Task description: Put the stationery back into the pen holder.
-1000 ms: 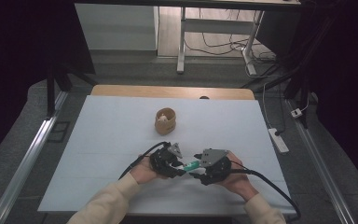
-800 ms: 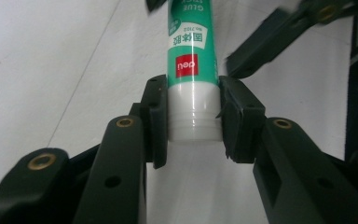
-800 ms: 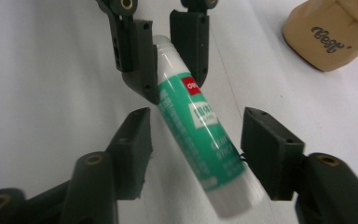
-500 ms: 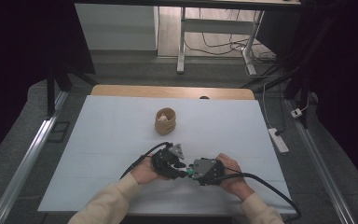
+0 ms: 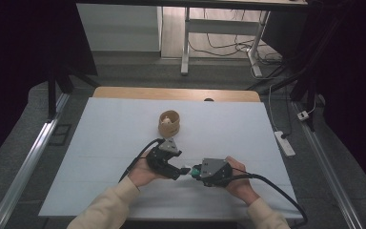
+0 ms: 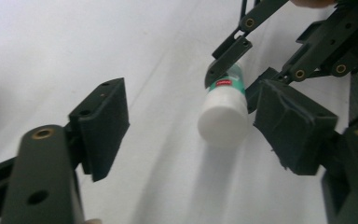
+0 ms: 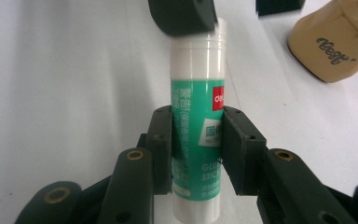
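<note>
The right gripper (image 7: 196, 140) clamps its jaws on the green-labelled barrel of a white plastic glue stick (image 7: 197, 135), holding it level just above the surface, white cap end toward the other hand. Straight ahead of it, the left gripper (image 6: 191, 126) has just been opening its jaws; they now stand wide apart with the white cap (image 6: 223, 119) between the pads, close to one pad but not pressed by either, so that gripper has let go. In the high view the two grippers meet nose to nose near the person's edge, the left gripper (image 5: 178, 168) and the right gripper (image 5: 194, 171) with the glue stick (image 5: 189, 170) bridging them. This looks like a hand-over, left to right, at the moment of release. The next move calls for the left gripper to back away along the stick's axis without nudging the cap, while the right keeps its clamp firm. Beyond the left gripper, well apart, a small tan fabric cup (image 5: 169, 123) with dark lettering stands on the pale blue-white surface (image 5: 105, 133). Farther off lies a wooden strip (image 5: 124, 92) at the surface's far edge, then grey floor, a white power strip (image 5: 284, 143), table legs and cables in a dim room.
</note>
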